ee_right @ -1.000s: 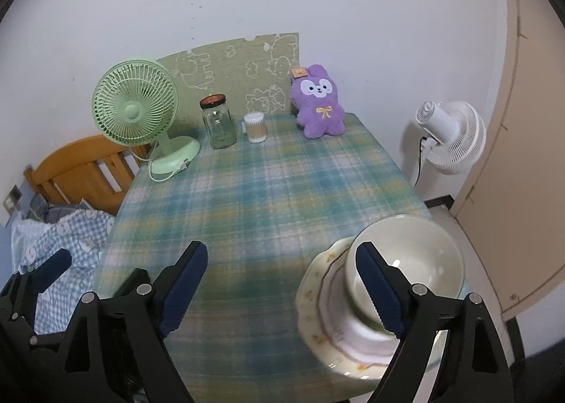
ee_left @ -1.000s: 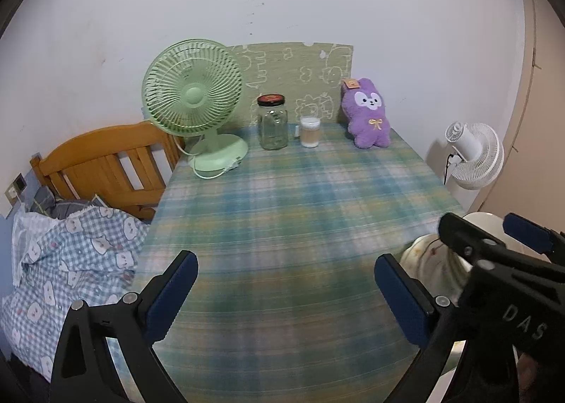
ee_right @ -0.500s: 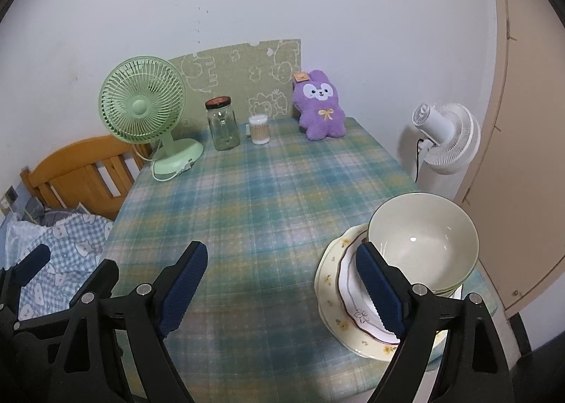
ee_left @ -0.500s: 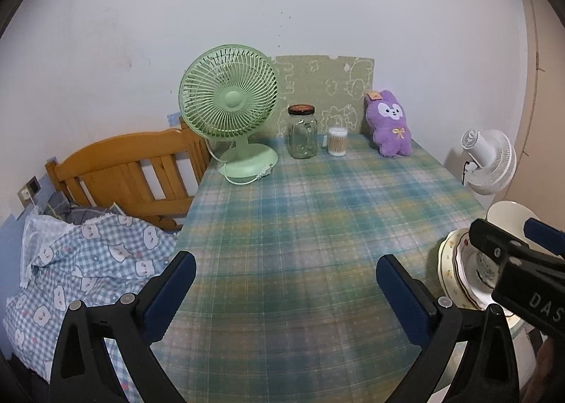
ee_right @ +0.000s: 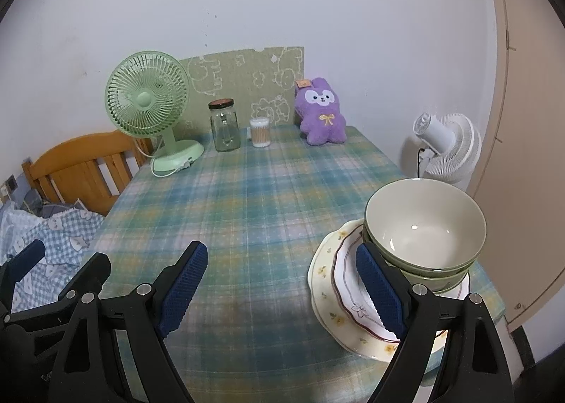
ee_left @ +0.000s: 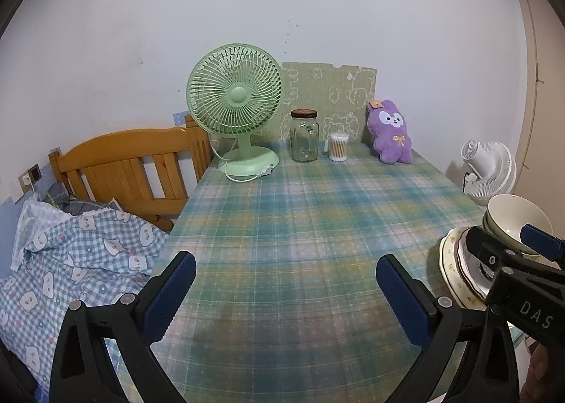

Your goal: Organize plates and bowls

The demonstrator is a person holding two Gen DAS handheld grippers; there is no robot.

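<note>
Plaid cloth covers the table [ee_right: 268, 198], which is backed by a white wall; a wooden bed frame [ee_left: 123, 159] is seen at the left. At the far edge a green fan [ee_right: 148, 103], a glass jar [ee_right: 224, 127] and a purple plush toy [ee_right: 321, 113] are ranged left to right. Over the last second both cameras have been drawn back and raised, so the whole stack is now shown: two nested bowls [ee_right: 423, 226] are seated on two stacked plates [ee_right: 339, 283] at the near right edge. The crockery is thus already gathered into one pile. The left gripper [ee_left: 282, 290] is held spread wide, with nothing between its fingers. The right gripper [ee_right: 282, 283] is likewise spread, its right finger [ee_right: 378, 283] lying in front of the plates; contact cannot be told.
</note>
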